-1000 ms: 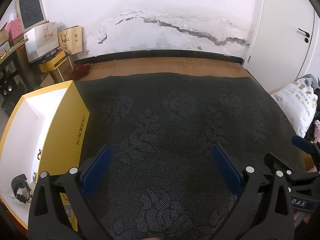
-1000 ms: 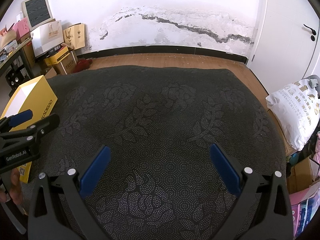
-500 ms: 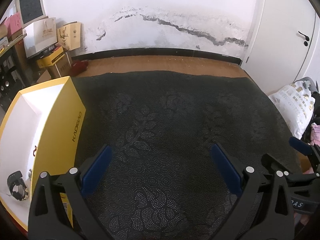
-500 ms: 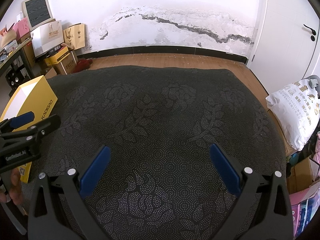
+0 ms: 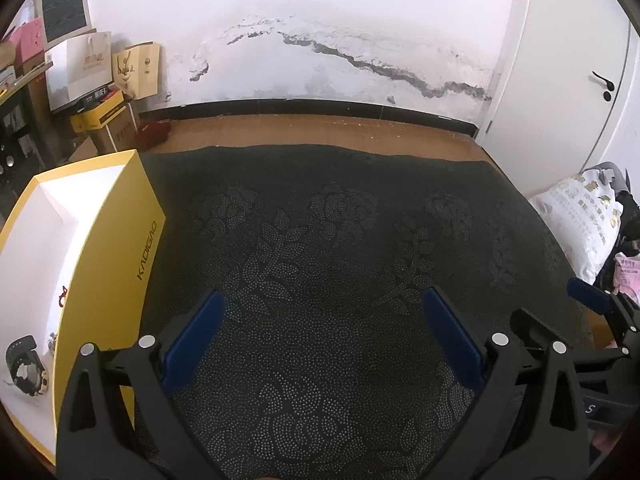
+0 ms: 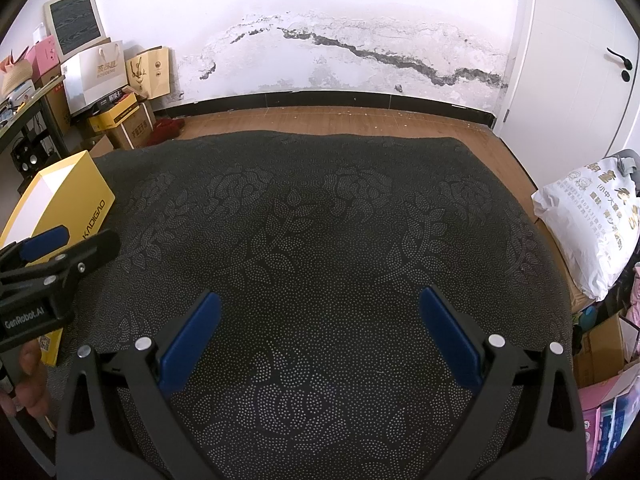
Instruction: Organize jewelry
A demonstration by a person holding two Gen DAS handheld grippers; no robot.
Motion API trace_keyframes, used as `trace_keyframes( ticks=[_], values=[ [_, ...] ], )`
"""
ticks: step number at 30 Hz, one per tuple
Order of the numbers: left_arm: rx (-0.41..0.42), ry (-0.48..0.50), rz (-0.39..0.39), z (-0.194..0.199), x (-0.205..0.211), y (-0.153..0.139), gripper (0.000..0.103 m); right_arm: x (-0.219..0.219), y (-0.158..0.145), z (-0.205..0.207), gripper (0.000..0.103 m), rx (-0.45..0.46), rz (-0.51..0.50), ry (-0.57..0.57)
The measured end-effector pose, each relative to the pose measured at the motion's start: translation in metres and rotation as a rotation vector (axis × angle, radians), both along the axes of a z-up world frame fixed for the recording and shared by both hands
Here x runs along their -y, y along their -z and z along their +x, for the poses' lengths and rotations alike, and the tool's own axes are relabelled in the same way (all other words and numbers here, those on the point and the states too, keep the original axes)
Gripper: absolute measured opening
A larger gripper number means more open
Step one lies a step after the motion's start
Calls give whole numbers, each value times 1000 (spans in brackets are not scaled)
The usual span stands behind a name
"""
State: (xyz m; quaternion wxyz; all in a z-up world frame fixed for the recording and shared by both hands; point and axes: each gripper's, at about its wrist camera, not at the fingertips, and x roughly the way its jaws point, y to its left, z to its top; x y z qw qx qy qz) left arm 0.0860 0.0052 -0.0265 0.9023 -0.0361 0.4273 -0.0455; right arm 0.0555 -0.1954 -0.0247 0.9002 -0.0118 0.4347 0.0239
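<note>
A yellow box (image 5: pixel 116 248) with a white inside stands open at the left edge of the dark patterned cloth (image 5: pixel 332 240). A black watch (image 5: pixel 25 364) and a small red piece of jewelry (image 5: pixel 62 295) lie inside it. My left gripper (image 5: pixel 324 336) is open and empty over the cloth, just right of the box. My right gripper (image 6: pixel 320 332) is open and empty over the middle of the cloth (image 6: pixel 320 220). The box also shows in the right wrist view (image 6: pixel 76 196), with the left gripper's fingers (image 6: pixel 60 252) in front of it.
A white printed sack (image 6: pixel 588 224) lies off the cloth's right edge. Boxes and paper bags (image 6: pixel 116 92) are stacked by the wall at the back left. A wooden floor strip (image 6: pixel 340 120) and a white door (image 6: pixel 580 60) lie beyond.
My left gripper has drifted a little, so the yellow box sits slightly further right and more of its inside shows. The right gripper has held still.
</note>
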Motion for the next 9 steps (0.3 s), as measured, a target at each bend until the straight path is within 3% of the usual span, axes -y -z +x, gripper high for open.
trace_keyframes(
  ticks=[9],
  values=[
    [-48,-12,4,3,2,5,97,0,-1,1,96,-1,-1,-2]
  ],
)
